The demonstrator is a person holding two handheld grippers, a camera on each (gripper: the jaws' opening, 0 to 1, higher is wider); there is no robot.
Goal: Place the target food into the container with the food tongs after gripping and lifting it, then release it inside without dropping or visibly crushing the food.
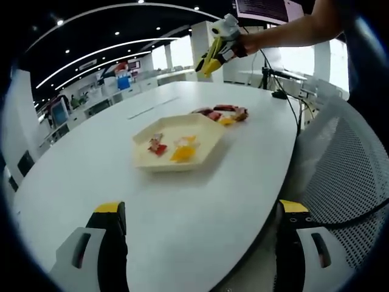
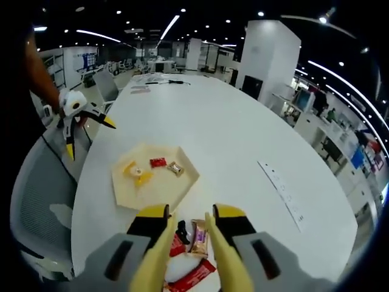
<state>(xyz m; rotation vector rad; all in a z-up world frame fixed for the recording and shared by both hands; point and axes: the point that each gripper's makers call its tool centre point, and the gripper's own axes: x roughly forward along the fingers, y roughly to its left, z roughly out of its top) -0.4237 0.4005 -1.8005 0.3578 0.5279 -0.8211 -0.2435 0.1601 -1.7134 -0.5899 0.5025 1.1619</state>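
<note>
Right gripper [image 2: 189,222] is seen clamped on yellow tongs [image 2: 182,255], tips apart above wrapped snacks [image 2: 193,255] at lower centre. Left gripper [image 1: 200,213] held wide apart (nothing between). Tray [image 2: 124,188] mid-frame left.

Left gripper view: taken from low at the near edge of the white table [image 1: 182,237], looking forward between its own jaws across the tabletop toward the hexagonal tray [image 1: 206,131], which lies at middle distance, with the pile of wrapped snacks [image 1: 222,113] just behind it and the right gripper [image 1: 209,61] raised beyond. Right gripper view: taken from the opposite side and higher, tilted downward, close over the wrapped snacks [image 2: 191,255], with the tray [image 2: 124,188] just past them and the left gripper [image 2: 82,131] near the table's far-left edge. Both views share the table, the tray and the snacks, seen from roughly opposing directions.
</note>
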